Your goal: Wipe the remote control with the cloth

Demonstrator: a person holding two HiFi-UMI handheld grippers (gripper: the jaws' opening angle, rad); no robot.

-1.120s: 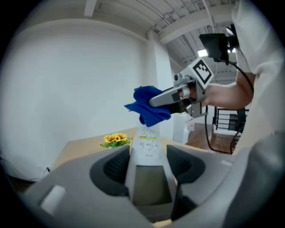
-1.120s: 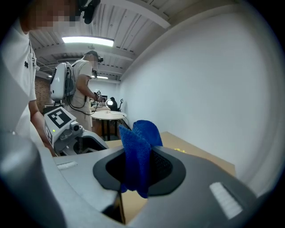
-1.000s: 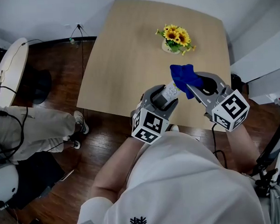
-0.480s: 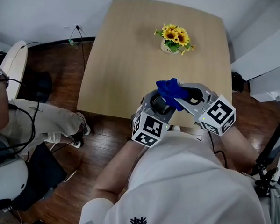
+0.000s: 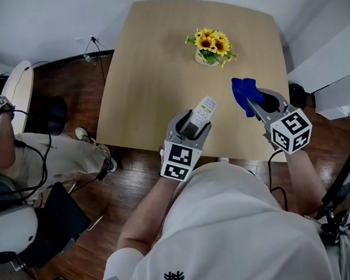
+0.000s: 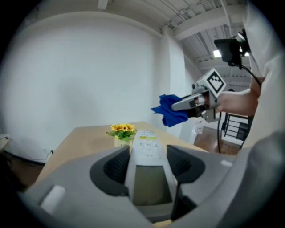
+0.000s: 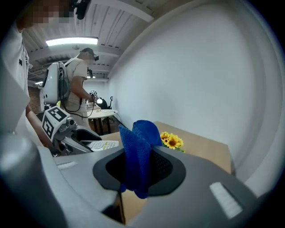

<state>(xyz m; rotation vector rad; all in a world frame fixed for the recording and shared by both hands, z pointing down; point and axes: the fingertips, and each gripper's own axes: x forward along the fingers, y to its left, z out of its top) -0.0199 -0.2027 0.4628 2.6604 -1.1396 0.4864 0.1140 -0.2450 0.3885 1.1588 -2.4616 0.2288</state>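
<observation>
I have the remote control (image 5: 202,114) clamped between the jaws of my left gripper (image 5: 193,124). It is held in the air over the near edge of the table (image 5: 153,67), with its button end tilted toward the far side. My right gripper (image 5: 254,103) is pinched tight on the blue cloth (image 5: 243,92), which bunches up out of the jaws. The cloth sits to the right of the remote and well apart from it, so the two do not touch.

The head view is the only one that shows that gap from above. The left gripper view shows the remote's face: a dark screen low between the pads and rows of buttons beyond, two of them yellow. It also shows the cloth hanging off the other gripper at the upper right. The right gripper view shows how the cloth folds in two between the pads.

By my count there is one remote, one cloth, two grippers and one bunch of sunflowers (image 5: 211,45) at the far end of the table. The head view shows one seated person (image 5: 30,159) at the left, beside a round table (image 5: 17,80). The right gripper view shows one standing person (image 7: 79,78) in the back.
</observation>
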